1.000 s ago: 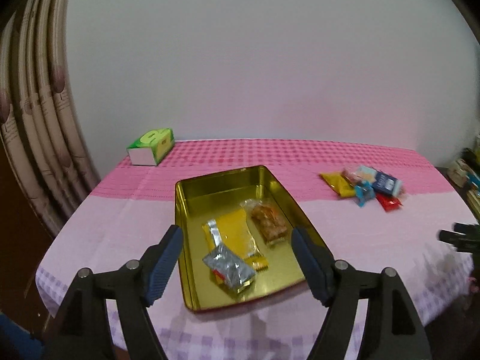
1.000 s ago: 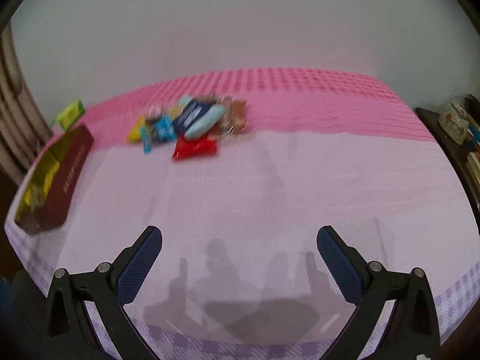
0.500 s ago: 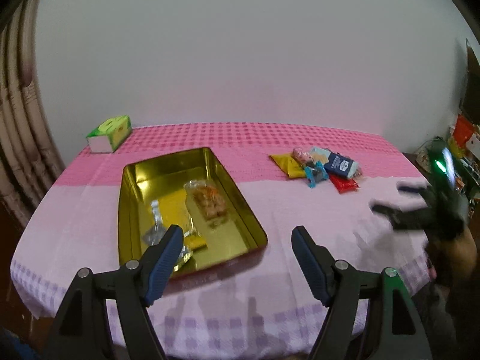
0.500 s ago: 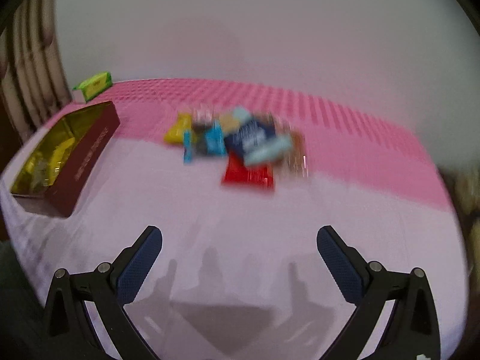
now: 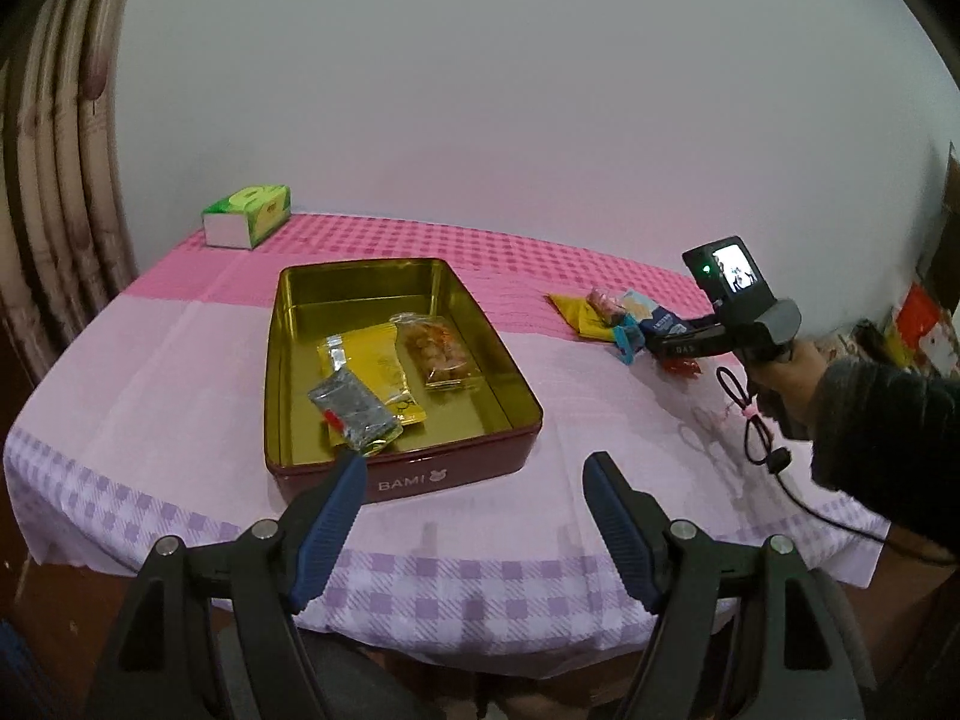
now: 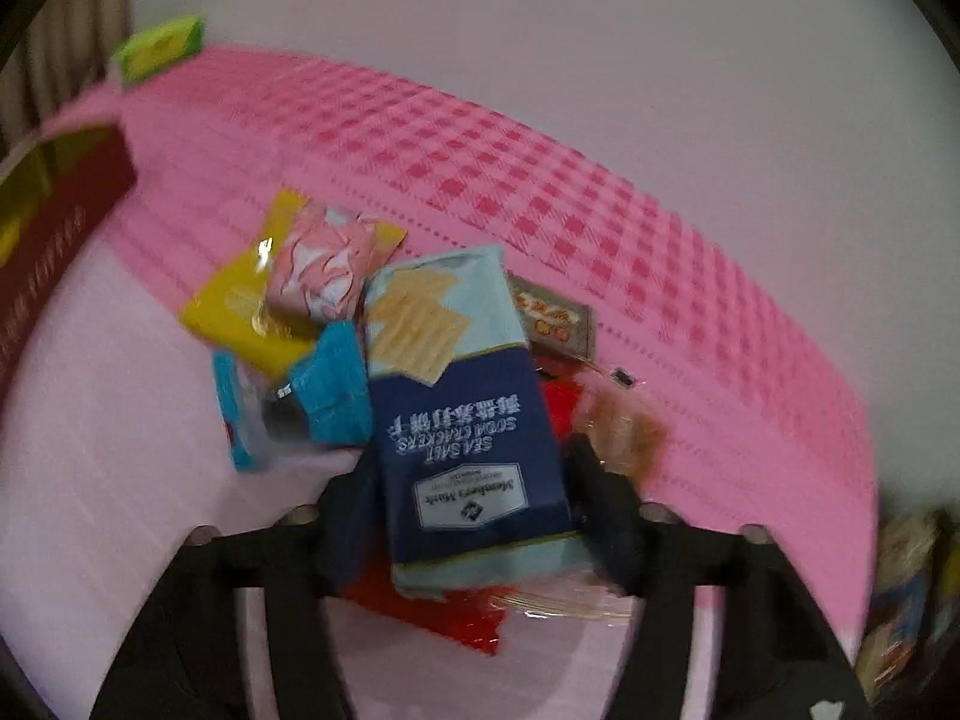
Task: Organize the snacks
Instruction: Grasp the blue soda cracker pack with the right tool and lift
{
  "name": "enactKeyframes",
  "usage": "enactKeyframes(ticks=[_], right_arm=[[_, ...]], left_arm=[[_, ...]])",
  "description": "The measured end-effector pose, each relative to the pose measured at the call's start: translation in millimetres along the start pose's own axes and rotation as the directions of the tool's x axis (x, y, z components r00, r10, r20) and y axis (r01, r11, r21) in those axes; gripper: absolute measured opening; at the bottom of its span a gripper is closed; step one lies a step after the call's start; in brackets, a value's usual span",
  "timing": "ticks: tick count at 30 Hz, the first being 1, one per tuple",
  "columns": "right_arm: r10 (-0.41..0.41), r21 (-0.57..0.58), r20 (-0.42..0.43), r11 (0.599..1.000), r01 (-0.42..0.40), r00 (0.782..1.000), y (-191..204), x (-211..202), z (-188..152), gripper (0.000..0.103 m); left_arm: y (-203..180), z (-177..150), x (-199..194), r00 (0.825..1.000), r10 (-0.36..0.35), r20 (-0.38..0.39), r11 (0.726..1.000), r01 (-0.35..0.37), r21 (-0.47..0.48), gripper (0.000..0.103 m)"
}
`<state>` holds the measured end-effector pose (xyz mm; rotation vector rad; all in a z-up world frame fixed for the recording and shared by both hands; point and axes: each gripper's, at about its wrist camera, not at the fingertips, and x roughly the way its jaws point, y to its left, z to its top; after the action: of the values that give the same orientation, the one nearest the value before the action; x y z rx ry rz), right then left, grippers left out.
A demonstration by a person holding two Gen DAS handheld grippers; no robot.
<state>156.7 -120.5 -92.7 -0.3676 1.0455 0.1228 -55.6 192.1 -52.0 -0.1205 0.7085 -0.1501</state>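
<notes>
A gold-lined red tin (image 5: 420, 474) sits on the table's left half and holds a silver packet (image 5: 354, 414), a yellow packet (image 5: 375, 369) and a clear cracker packet (image 5: 435, 354). My left gripper (image 5: 474, 507) is open and empty in front of the tin. A pile of snacks (image 5: 618, 318) lies to the right. My right gripper (image 6: 474, 480) has its jaws on either side of the blue soda cracker pack (image 6: 462, 408) on top of the pile; the frame is blurred. Under the pack lie a red packet (image 6: 444, 612), a cyan packet (image 6: 324, 390) and a yellow packet (image 6: 252, 312).
A green tissue box (image 5: 246, 216) stands at the table's far left corner. The pink checked cloth (image 5: 600, 420) covers the table. The right hand and its gripper body (image 5: 738, 306) reach over the pile. Cluttered shelves (image 5: 918, 324) stand at the right.
My right gripper has moved forward from open table onto the snack pile and its jaws have narrowed around the cracker pack. My left gripper has swung back a little left, facing the tin.
</notes>
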Motion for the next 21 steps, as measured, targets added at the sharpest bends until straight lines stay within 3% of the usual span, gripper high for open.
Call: enactKeyframes(ticks=[5,13,21], right_arm=[[-0.015,-0.005,0.052,1.0,0.015,0.999,6,-28,-11,0.047],[-0.036,0.098,0.135,0.995,0.023,0.99,-5,-95,-37,0.047],[-0.046,0.095,0.269,0.995,0.021,0.962,20,-173,-39,0.047]], left_arm=[[1,2,-4,1.0,-0.004,0.02,1.0,0.004,-0.014,0.076],[-4,4,-20,0.999,-0.001,0.053,1.0,0.002,-0.025,0.076],[13,8,-43,0.991,0.097,0.097,0.989,-0.085,-0.12,0.076]])
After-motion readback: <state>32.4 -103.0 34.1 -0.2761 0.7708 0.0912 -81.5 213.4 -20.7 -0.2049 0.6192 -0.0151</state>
